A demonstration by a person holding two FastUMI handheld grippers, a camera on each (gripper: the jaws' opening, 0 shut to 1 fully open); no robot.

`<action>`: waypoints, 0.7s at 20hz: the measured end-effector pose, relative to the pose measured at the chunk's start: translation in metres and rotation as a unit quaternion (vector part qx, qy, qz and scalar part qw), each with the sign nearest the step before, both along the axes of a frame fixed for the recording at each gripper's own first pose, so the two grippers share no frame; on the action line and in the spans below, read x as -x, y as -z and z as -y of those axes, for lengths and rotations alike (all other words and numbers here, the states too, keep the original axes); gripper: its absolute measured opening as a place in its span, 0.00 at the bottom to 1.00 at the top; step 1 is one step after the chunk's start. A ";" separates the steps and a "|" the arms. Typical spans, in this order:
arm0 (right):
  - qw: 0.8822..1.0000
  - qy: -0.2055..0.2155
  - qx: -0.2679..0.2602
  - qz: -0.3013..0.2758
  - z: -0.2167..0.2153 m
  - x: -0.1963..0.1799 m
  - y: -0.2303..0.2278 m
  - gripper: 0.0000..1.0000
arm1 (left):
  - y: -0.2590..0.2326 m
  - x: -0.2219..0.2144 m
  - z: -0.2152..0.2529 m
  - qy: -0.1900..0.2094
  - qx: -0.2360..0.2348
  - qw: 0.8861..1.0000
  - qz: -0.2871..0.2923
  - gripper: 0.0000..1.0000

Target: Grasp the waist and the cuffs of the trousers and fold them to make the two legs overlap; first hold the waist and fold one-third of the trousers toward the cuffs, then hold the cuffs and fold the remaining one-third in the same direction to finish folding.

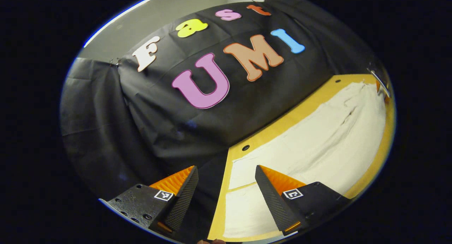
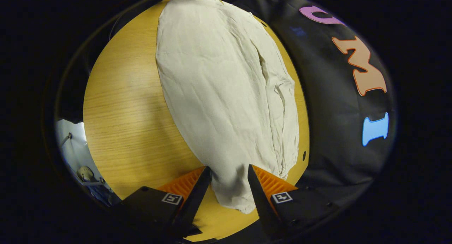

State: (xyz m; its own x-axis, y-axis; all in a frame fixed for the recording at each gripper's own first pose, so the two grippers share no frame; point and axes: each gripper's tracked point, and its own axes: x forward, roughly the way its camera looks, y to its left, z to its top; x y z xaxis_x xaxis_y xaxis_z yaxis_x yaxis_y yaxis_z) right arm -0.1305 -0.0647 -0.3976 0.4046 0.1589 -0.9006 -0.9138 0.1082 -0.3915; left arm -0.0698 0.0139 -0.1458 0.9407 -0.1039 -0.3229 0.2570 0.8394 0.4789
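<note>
Lying flat on the wooden table (image 2: 123,106): cream trousers (image 2: 226,95), soft woven cloth, lightly creased, long and rounded in outline. Hovering with jaws spread wide: left gripper (image 1: 226,173), holding nothing, one finger over the table's near corner and the trousers (image 1: 317,145) stretching ahead of it. Straddling the near end of the cloth: right gripper (image 2: 229,171), jaws parted, fabric lying between the ridged, wedge-shaped fingers; cannot tell if touching.
</note>
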 end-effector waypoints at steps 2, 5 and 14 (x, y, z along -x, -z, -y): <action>1.000 -0.002 0.013 -0.019 -0.002 0.000 0.004 0.68 | 0.014 0.009 0.002 0.035 -0.038 0.999 -0.013 0.96; 0.993 0.033 0.023 -0.109 -0.001 0.008 0.013 0.44 | 0.056 0.029 0.010 0.090 -0.074 0.991 -0.065 0.96; 0.991 0.043 0.017 -0.122 -0.006 0.007 0.014 0.09 | 0.148 0.081 -0.010 0.229 -0.190 0.933 -0.203 0.97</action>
State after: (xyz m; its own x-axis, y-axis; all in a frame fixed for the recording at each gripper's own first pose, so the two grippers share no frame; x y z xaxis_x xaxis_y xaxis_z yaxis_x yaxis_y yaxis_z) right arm -0.1375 -0.0592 -0.4112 0.1854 0.1008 -0.9775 -0.9696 0.1802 -0.1653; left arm -0.1510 0.0243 -0.2935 0.6182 -0.2702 -0.7381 0.7718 0.3863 0.5050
